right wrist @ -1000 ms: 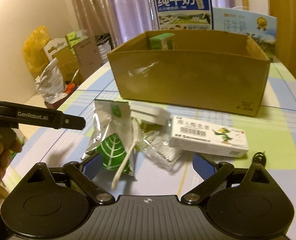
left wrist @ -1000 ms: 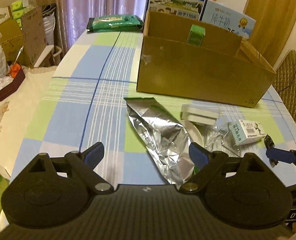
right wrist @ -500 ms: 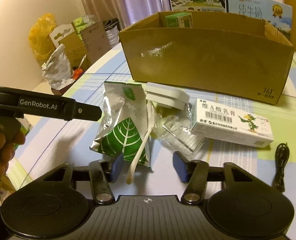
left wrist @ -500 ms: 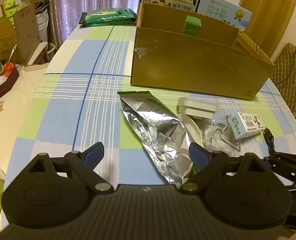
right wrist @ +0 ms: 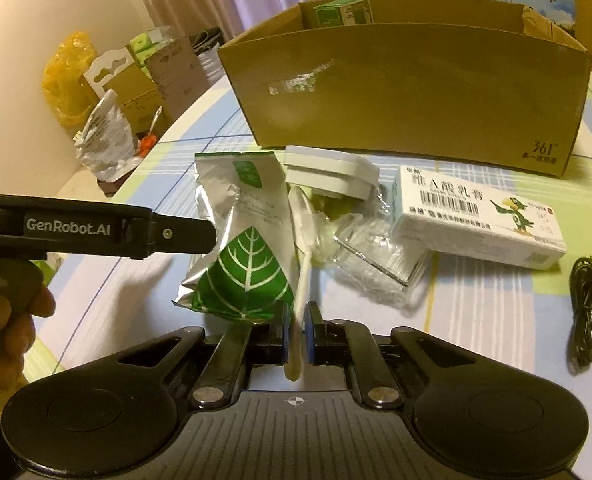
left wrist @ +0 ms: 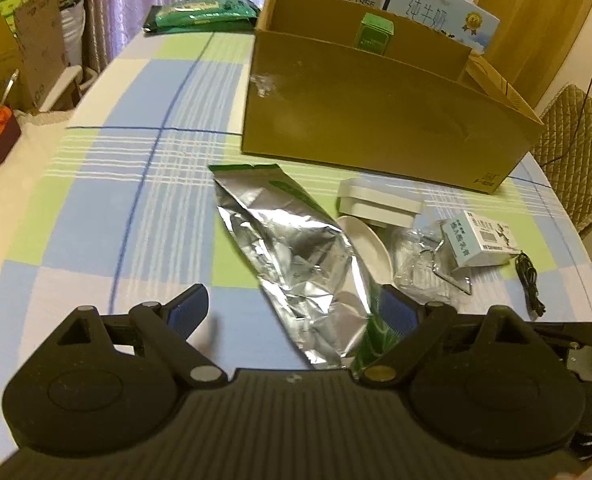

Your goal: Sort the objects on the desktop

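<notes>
Right hand-held gripper (right wrist: 296,330): jaws closed on the handle of a white plastic spoon (right wrist: 302,240), whose bowl lies among the clutter in front of the open brown cardboard box (right wrist: 408,92).

Left hand-held gripper (left wrist: 292,312): jaws spread wide, holding nothing, above the checked desk (left wrist: 108,208).

Crumpled silver foil pouch with green leaf print (right wrist: 244,248): just left of the spoon, before the box.

White medicine carton with a parrot picture (right wrist: 476,216): right of the spoon, before the box.

Small green carton (right wrist: 336,14): inside the box.
</notes>
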A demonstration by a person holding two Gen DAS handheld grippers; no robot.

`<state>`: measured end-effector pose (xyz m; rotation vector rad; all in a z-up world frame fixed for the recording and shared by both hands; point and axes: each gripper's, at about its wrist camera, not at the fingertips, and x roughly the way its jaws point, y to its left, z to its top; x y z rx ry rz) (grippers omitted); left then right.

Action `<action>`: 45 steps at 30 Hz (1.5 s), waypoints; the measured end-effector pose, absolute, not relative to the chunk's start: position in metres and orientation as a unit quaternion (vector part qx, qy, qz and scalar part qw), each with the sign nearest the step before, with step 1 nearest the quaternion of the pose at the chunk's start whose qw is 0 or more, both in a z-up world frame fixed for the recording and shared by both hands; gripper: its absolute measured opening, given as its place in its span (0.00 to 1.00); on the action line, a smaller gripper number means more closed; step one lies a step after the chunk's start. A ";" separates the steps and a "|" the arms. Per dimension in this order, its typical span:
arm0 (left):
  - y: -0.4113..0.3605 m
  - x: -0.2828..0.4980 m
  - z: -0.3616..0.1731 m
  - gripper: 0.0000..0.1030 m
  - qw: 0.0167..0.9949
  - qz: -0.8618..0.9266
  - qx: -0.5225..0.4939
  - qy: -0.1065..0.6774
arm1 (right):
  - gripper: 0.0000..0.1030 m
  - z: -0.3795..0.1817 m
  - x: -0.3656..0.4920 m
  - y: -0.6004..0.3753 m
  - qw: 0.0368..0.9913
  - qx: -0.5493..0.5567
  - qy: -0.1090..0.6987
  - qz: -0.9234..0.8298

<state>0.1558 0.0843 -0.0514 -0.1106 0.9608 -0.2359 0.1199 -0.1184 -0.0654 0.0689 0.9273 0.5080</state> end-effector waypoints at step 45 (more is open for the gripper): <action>0.068 0.213 -0.083 0.58 0.849 -0.169 0.047 0.499 | 0.56 -0.070 0.112 -0.110 0.858 -0.026 0.439 0.264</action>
